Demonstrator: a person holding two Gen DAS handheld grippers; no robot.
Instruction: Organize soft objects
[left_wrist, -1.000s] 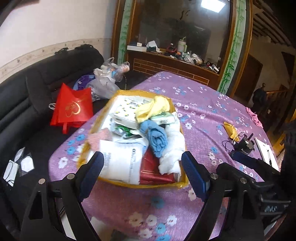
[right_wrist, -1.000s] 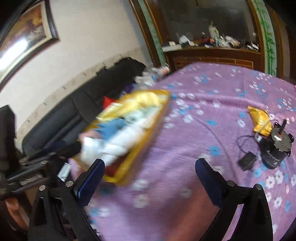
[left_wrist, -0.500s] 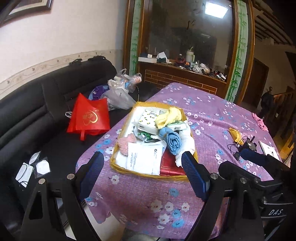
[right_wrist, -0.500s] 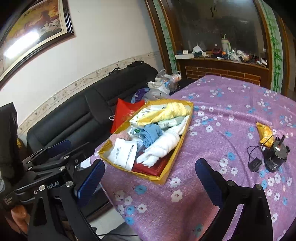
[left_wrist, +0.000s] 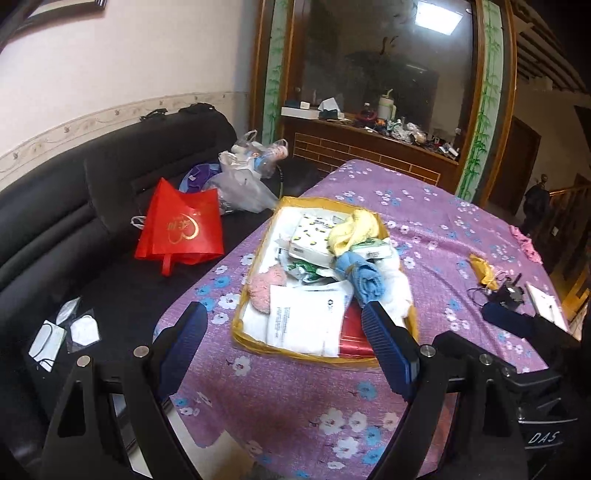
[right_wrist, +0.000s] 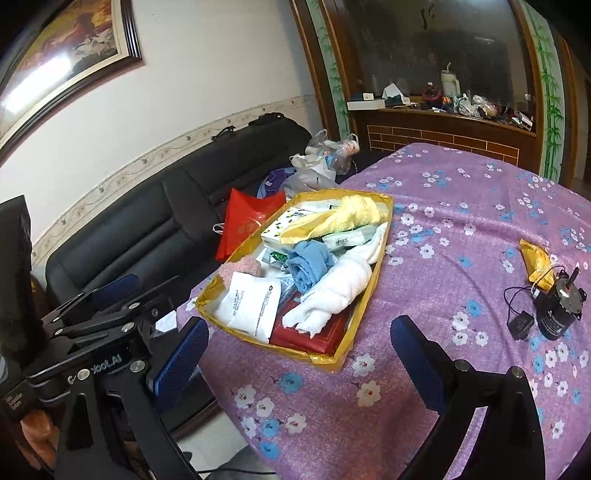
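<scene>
A yellow-rimmed tray (left_wrist: 258, 347) (right_wrist: 343, 358) sits on the purple flowered tablecloth near its corner. It holds a yellow towel (left_wrist: 354, 229) (right_wrist: 343, 218), a rolled blue cloth (left_wrist: 364, 275) (right_wrist: 308, 264), a white towel (right_wrist: 340, 288), a pink cloth (left_wrist: 264, 286), tissue packs and white packets. My left gripper (left_wrist: 286, 345) is open and empty, held back from the tray's near edge. My right gripper (right_wrist: 299, 354) is open and empty, above the table's near edge beside the tray.
A black sofa (left_wrist: 74, 206) at the left carries a red bag (left_wrist: 181, 229), plastic bags (left_wrist: 240, 177) and face masks (left_wrist: 62, 332). A small motor with wires (right_wrist: 554, 310) and a yellow packet (right_wrist: 535, 262) lie on the table at the right. A cluttered wooden cabinet (left_wrist: 369, 140) stands behind.
Both grippers have pulled back and up from the tray, so it looks smaller and farther. Both stay open and empty.
</scene>
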